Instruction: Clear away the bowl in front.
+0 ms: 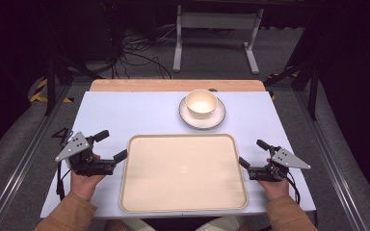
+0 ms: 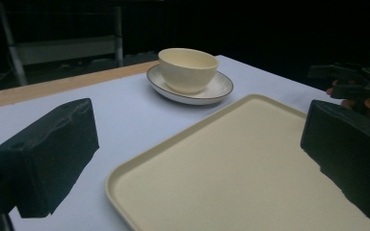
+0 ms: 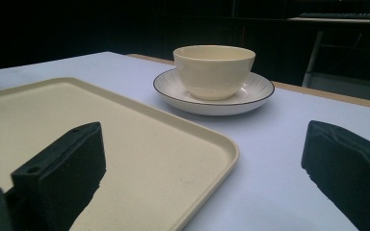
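Cream tray point(image 1: 183, 172) lying nearest, at bench point(image 1: 125, 113) front edge, nothing on it. Left hand-held gripper point(image 1: 112, 146) and right hand-held gripper point(image 1: 251, 154) flanking its short sides — jaws gaping wide, gripping nothing. Bowl point(image 1: 201, 103) sitting on saucer point(image 1: 215, 119) just beyond tray's far rim. Judging tray grab next: closing both sides evenly, lifting level.

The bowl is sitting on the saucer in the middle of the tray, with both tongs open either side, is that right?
Not quite. The bowl does sit on the saucer, but both stand on the table beyond the tray, which is bare, as the high view shows. Left tongs and right tongs are open.
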Action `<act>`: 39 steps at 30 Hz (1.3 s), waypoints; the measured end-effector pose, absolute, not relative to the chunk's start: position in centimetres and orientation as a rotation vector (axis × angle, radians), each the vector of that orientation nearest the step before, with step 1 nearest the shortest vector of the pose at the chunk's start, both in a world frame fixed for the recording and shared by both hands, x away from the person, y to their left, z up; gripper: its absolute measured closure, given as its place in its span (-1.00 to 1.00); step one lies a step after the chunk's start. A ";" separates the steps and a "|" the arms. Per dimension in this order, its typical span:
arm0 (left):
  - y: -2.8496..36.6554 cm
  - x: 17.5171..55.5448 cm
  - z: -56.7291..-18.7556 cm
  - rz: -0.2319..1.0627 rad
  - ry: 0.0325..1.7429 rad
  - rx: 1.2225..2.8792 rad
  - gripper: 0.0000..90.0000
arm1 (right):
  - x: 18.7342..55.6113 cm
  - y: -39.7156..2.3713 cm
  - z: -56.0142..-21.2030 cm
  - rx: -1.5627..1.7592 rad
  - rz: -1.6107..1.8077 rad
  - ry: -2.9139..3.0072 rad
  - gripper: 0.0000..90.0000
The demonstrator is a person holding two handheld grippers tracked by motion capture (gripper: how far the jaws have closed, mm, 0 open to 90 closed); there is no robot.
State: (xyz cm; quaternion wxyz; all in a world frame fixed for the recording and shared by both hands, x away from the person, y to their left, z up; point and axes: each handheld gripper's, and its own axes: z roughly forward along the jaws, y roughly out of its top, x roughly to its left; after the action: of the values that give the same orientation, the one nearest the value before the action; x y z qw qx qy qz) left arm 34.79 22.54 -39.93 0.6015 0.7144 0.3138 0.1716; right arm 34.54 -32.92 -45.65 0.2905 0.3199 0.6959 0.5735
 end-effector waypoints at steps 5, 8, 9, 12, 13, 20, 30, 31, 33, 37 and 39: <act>21.7 35.8 -39.5 0.383 0.719 1.676 -0.99 | 34.5 -32.9 -45.7 0.853 1.529 1.856 -0.95; 21.3 36.3 -39.2 0.380 0.716 1.683 -0.99 | 34.5 -32.9 -45.6 0.853 1.528 1.856 -0.95; 21.1 36.6 -39.0 0.383 0.713 1.686 -0.99 | 34.5 -32.9 -45.6 0.852 1.527 1.857 -0.95; 20.6 37.3 -38.4 0.387 0.713 1.695 -0.98 | 34.5 -32.9 -45.6 0.852 1.528 1.857 -0.95; 20.5 37.5 -38.3 0.384 0.716 1.698 -0.98 | 34.5 -32.9 -45.6 0.851 1.528 1.858 -0.95; 19.4 39.1 -37.8 0.365 0.729 1.699 -0.95 | 34.6 -32.9 -45.6 0.850 1.529 1.859 -0.95; 16.9 41.7 -36.5 0.361 0.719 1.737 -0.95 | 34.6 -32.9 -45.6 0.852 1.531 1.858 -0.95; 16.7 42.0 -36.4 0.360 0.720 1.738 -0.95 | 34.6 -32.9 -45.6 0.852 1.530 1.860 -0.95; 16.5 42.5 -36.1 0.360 0.718 1.731 -0.94 | 34.6 -32.9 -45.6 0.852 1.531 1.859 -0.95; 16.1 43.2 -35.8 0.348 0.720 1.705 -0.92 | 34.6 -32.9 -45.6 0.851 1.530 1.859 -0.95; 15.8 43.7 -35.7 0.349 0.723 1.706 -0.91 | 34.6 -32.9 -45.6 0.850 1.531 1.861 -0.95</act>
State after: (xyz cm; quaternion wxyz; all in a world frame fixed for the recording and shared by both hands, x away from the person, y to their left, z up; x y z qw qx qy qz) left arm 43.66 15.84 -35.74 0.5877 0.7321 0.3101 0.1500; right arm 34.56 -32.93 -45.64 0.2890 0.3185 0.6971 0.5737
